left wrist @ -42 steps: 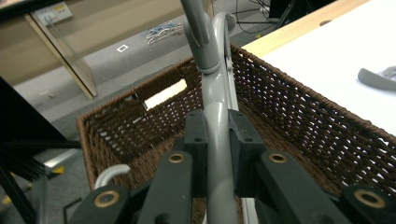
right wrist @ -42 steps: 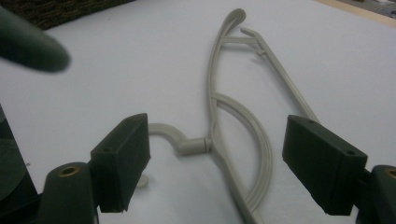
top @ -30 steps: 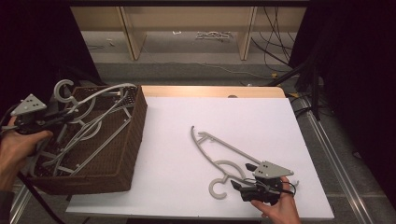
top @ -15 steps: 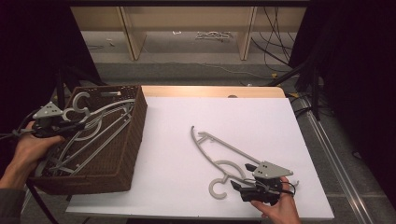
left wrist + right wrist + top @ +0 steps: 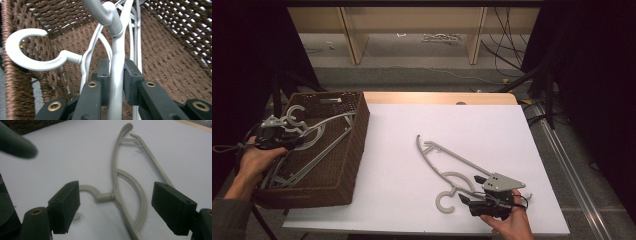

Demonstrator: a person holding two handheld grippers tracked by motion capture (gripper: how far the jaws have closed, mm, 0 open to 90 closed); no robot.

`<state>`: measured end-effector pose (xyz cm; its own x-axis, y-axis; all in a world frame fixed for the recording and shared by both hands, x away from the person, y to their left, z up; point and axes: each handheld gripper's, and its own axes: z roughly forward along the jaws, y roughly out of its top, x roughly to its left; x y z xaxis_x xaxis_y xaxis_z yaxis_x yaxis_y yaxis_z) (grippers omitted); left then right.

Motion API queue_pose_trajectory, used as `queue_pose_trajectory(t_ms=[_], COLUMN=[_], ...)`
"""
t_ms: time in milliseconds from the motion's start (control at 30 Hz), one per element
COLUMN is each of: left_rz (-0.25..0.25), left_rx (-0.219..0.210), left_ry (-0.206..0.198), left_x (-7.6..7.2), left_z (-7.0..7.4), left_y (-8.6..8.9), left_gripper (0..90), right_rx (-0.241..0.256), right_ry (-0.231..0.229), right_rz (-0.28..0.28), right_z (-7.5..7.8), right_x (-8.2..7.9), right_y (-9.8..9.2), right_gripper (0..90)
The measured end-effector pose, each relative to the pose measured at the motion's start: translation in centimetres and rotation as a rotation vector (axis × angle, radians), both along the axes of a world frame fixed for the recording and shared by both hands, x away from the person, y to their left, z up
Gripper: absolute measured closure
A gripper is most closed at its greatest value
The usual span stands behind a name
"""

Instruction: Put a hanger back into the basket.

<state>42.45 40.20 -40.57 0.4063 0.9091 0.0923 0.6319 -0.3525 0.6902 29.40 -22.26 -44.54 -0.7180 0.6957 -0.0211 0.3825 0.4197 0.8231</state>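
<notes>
Your left hand-held gripper [image 5: 287, 140] clamps a hanger [image 5: 116, 62] inside the basket [image 5: 347, 150]; your right hand-held gripper [image 5: 472, 197], right of the basket, gapes empty.

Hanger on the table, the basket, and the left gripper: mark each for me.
hanger on the table [image 5: 451, 157]: high view, long straight bar.
basket [image 5: 353, 145]: high view, right wall.
left gripper [image 5: 115, 72]: left gripper view, between its fingers.

We see a white rectangular worktop [image 5: 412, 150] with a strip of pale wood along its far edge. A dark brown woven wicker basket [image 5: 347, 165] sits on its left side, overhanging the left edge. Well to the right of the basket, a grey plastic clothes hanger [image 5: 447, 165] lies flat on the bare white surface, its hook curling toward the near edge.
</notes>
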Motion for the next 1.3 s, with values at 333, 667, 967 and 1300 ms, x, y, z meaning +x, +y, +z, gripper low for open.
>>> queue_pose_trajectory(t_ms=[333, 667, 967, 1300], left_rz=[0.116, 0.157, 0.114, -0.071], left_rx=[-0.004, -0.102, -0.287, -0.401], left_ry=[-0.012, -0.095, -0.23, -0.298], left_x=[0.2, -1.9, -5.6, -8.8], left_z=[0.0, 2.7, 4.9, 5.7], left_y=[0.7, 0.4, -3.4, -10.8], left_gripper=[65.1, 41.3, 33.3, 20.4], right_rx=[0.004, 0.0, 0.003, 0.006], right_ry=[0.005, -0.004, -0.009, -0.009], right_rz=[-0.004, -0.006, -0.012, -0.005], right_z=[-0.1, -0.1, 0.0, 0.0], right_x=[0.0, 0.1, 0.1, 0.2], right_y=[0.0, 0.0, -0.1, 0.1], right_gripper=[23.9, 23.8, 23.4, 23.2])
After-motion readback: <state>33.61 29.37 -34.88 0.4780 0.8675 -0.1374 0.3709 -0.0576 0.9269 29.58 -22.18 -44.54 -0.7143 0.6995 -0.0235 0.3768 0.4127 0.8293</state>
